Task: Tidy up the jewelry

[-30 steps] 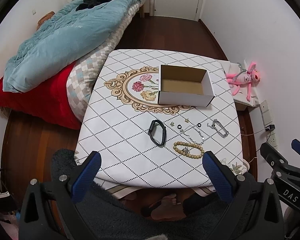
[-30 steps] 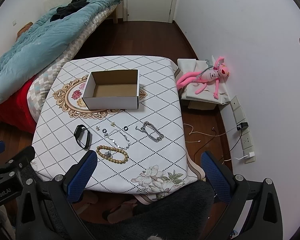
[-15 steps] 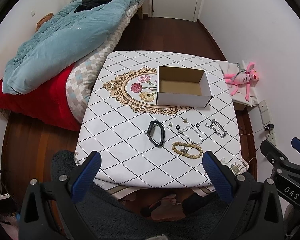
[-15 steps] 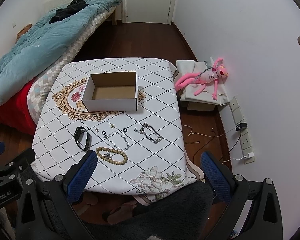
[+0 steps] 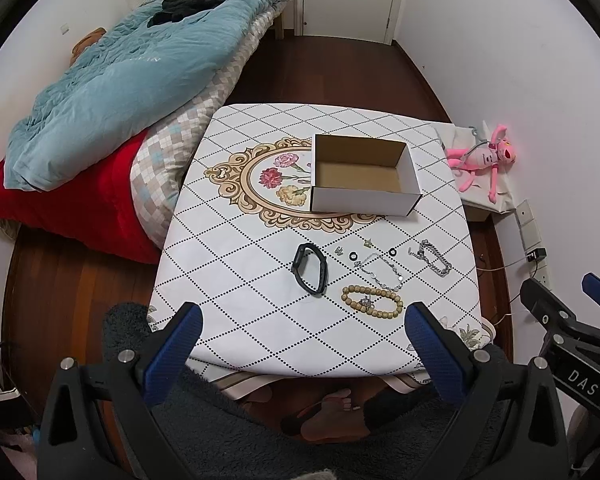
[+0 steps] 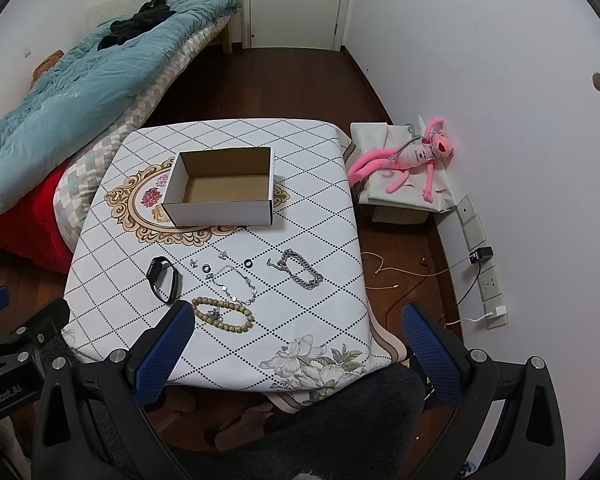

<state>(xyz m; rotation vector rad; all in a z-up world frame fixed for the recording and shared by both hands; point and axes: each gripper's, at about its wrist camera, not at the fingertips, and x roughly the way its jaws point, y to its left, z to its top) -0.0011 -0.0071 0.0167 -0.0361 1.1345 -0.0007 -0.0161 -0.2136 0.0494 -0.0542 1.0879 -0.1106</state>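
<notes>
An empty white cardboard box (image 5: 364,196) (image 6: 220,212) stands mid-table. In front of it lie a black wristband (image 5: 310,268) (image 6: 164,280), a wooden bead bracelet (image 5: 372,301) (image 6: 223,314), a thin silver chain (image 5: 380,270) (image 6: 236,284), a thick silver chain bracelet (image 5: 432,258) (image 6: 300,269), two small black rings (image 5: 353,255) (image 6: 248,263) and small earrings (image 6: 222,255). My left gripper (image 5: 300,332) and right gripper (image 6: 296,332) are both open and empty, held above the table's near edge.
The table (image 5: 260,288) has a white diamond-pattern cloth. A bed with a blue quilt (image 5: 132,68) is to the left. A pink plush toy (image 6: 412,156) lies on a low stand at the right, with cables and wall sockets (image 6: 488,276) beside it.
Both grippers have drawn back and up a little, so the table looks slightly smaller. Nothing on the table moved.
</notes>
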